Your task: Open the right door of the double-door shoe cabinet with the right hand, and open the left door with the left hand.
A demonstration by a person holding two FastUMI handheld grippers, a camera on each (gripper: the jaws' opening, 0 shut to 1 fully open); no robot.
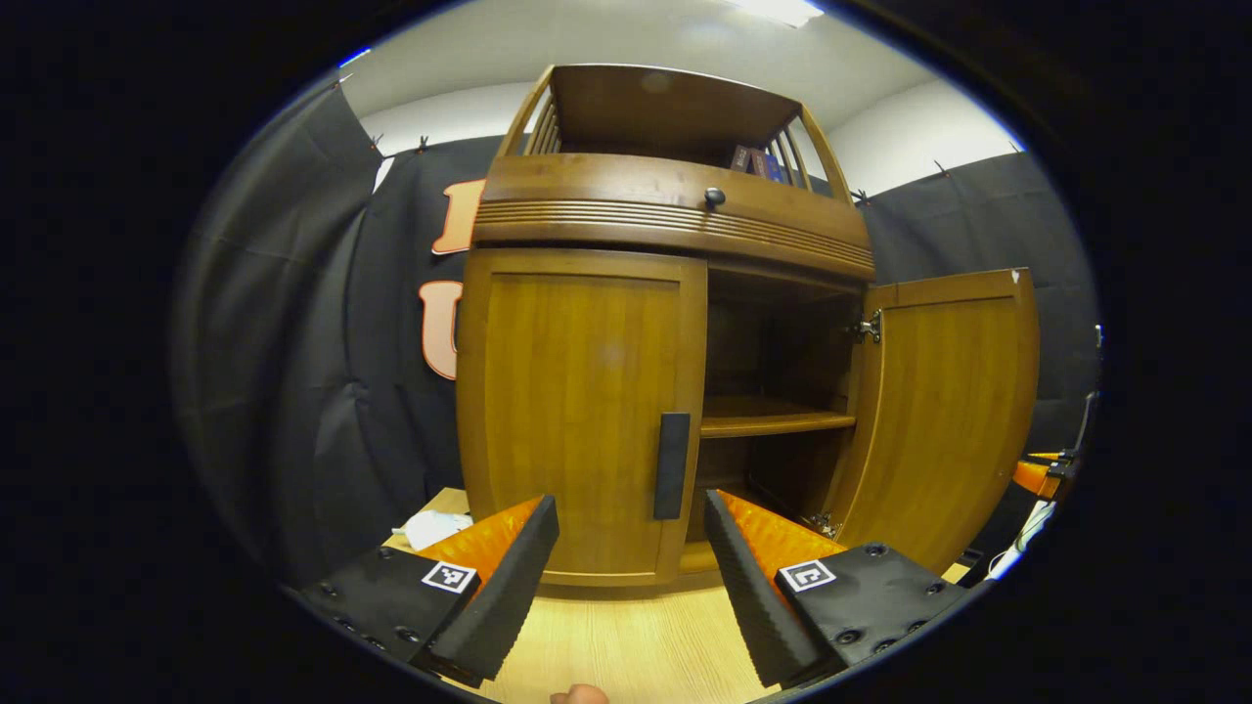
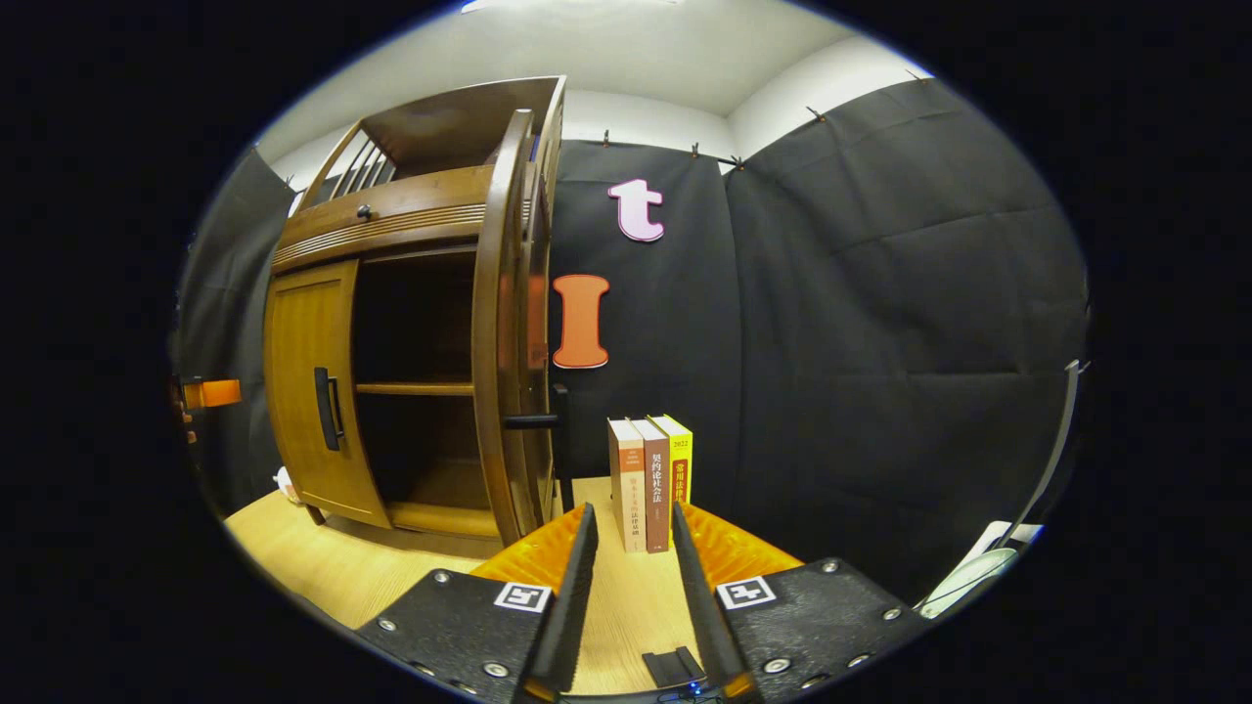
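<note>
The cabinet (image 1: 587,391) is glossy varnished wood with a matt dark handle (image 1: 671,465); the tabletop (image 1: 626,636) is pale, smooth wood grain.

Far tool (image 1: 1042,476) mostly cropped

Left gripper (image 1: 631,533) was held level with its jaws spread wide, nothing between the fingers (image 1: 509,577). A bit of the person's hand (image 1: 579,694) peeked in at the bottom edge of the left gripper view. Right gripper (image 2: 631,538) had its jaws fairly close together with a narrow gap, gripping nothing, pointing straight ahead.
</note>
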